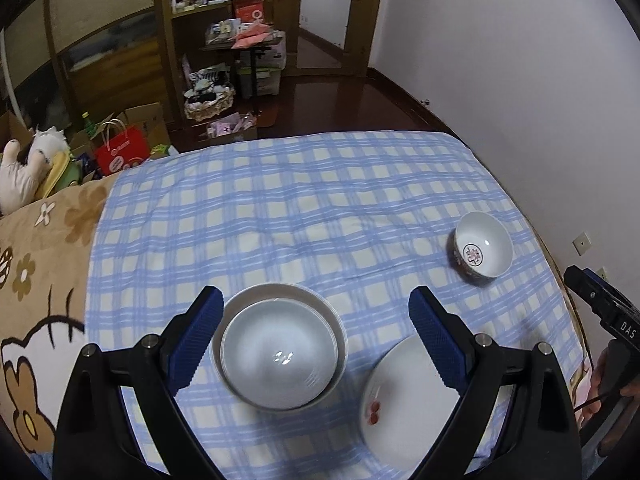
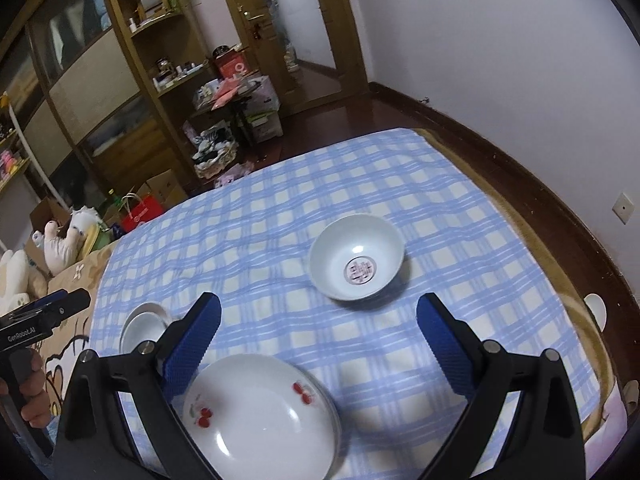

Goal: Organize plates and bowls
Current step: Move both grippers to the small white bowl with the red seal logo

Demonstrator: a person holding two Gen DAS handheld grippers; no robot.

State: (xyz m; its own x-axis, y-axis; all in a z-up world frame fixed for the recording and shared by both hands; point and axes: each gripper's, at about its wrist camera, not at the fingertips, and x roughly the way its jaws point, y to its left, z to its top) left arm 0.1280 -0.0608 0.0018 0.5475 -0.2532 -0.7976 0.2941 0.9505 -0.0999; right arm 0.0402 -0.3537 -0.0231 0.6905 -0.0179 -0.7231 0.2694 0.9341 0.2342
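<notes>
Two nested white bowls [image 1: 280, 348] sit on the blue checked cloth [image 1: 300, 208], just ahead of my open left gripper [image 1: 316, 320], nearer its left finger. A white plate with red cherries [image 1: 396, 392] lies to their right, partly under the right finger. A small bowl with a red emblem [image 1: 483, 250] stands far right. In the right wrist view my open, empty right gripper [image 2: 318, 328] hovers above the cherry plate [image 2: 260, 412], with the emblem bowl [image 2: 357, 262] ahead and the nested bowls [image 2: 144, 324] at the left.
The cloth covers a bed with a brown cartoon blanket [image 1: 36, 280] at its left. A white wall [image 1: 520, 80] runs along the right side. Shelves, boxes and a red bag [image 1: 120, 152] stand on the floor beyond. The other handheld gripper [image 1: 608, 312] shows at the right edge.
</notes>
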